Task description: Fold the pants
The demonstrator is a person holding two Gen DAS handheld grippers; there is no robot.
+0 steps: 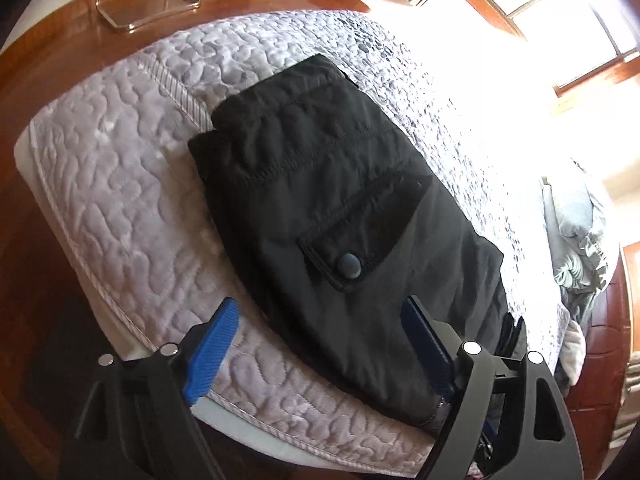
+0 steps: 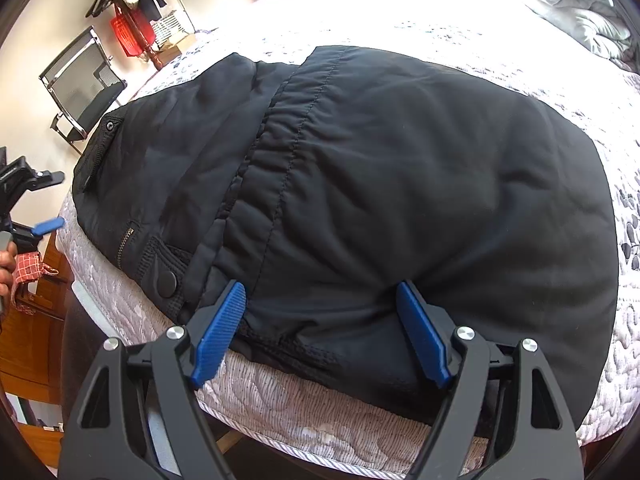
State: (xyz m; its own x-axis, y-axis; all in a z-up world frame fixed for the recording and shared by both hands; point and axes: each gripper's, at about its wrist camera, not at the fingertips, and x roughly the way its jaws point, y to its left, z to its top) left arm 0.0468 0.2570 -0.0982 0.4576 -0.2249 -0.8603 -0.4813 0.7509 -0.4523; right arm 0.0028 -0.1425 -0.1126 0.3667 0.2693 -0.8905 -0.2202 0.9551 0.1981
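While the black padded pants (image 2: 360, 184) lie folded in a thick bundle near the corner of the bed, both grippers hang over the bundle's near edge with their blue pads spread wide. The bed's grey quilted cover (image 1: 132, 184) carries the pants, and reddish-brown wooden floor (image 1: 48, 80) shows past the mattress corner.

From the left wrist view, the left gripper (image 1: 320, 340) stands open above the cloth; one blue finger sits over bare quilt and the other over the pants' edge, and neither pad presses on the fabric. A flap pocket with a round dark snap button (image 1: 349, 266) lies just ahead of it.

From the right wrist view, the right gripper (image 2: 320, 320) is also apart, its two fingertips resting at the pants' near edge with a stretch of black fabric between them; the pads do not pinch it. A gathered seam (image 2: 276, 152) runs across the bundle, and a short metal zipper (image 2: 126, 246) shows beside the snap pocket on the left. A black mesh chair (image 2: 80, 88) stands by the wall, and a red basket (image 2: 130, 36) hangs on a wooden rack behind it.
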